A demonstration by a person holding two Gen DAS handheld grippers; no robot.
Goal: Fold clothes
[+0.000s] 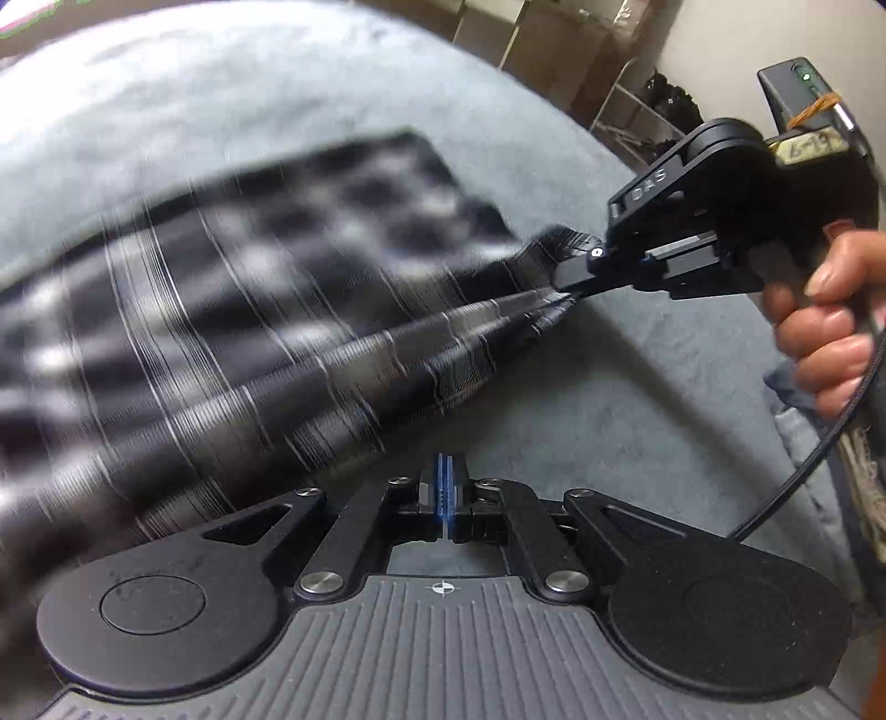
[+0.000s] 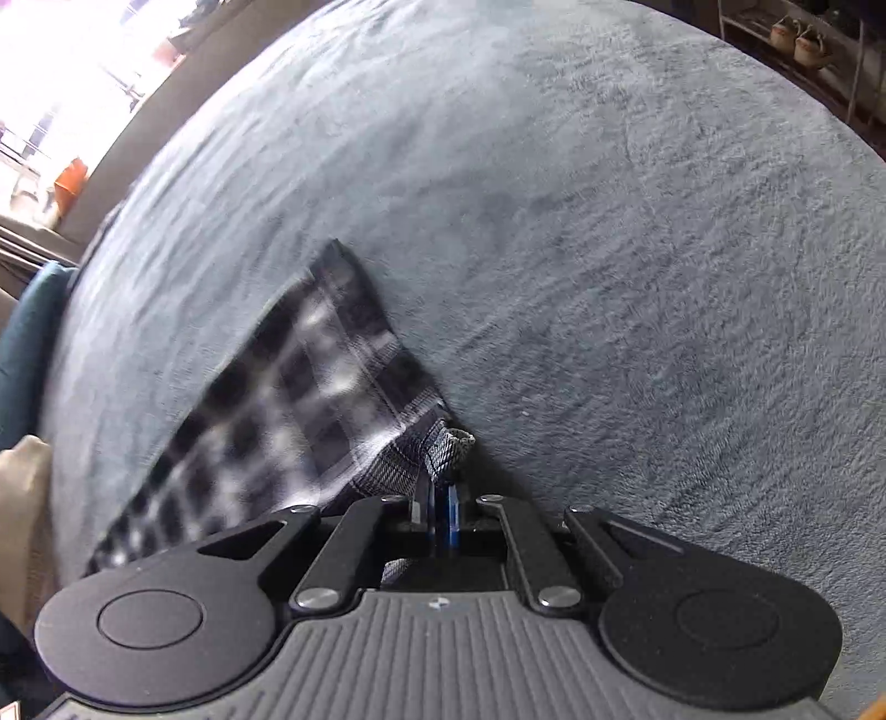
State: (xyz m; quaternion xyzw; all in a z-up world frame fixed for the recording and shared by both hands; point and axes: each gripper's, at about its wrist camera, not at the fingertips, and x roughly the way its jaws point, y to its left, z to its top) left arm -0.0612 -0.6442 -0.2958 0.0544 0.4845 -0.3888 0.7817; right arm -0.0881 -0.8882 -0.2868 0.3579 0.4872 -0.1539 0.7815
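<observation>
A black-and-white checked garment [image 1: 232, 310] lies on a grey-blue plush blanket [image 1: 609, 399], blurred by motion. One corner of it is pulled up into a taut ridge. My right gripper [image 1: 570, 291] comes in from the right, held by a hand [image 1: 819, 332], and is shut on that corner. In the right wrist view the garment [image 2: 310, 376] spreads to the left, and its pinched corner pokes out above the right gripper [image 2: 443, 490]. At the bottom of the left wrist view my left gripper [image 1: 443, 476] is shut, its blue pads pressed together with no cloth showing between them. The garment's edge passes just to its left.
The blanket [image 2: 637, 277] spreads wide to the right of the garment. A rack with shoes [image 2: 803, 39] stands beyond its far right edge. A bright window [image 2: 66, 66] and an orange object [image 2: 71, 177] are at far left. Cardboard boxes [image 1: 554, 39] stand behind. A black cable [image 1: 803, 476] trails from the right gripper.
</observation>
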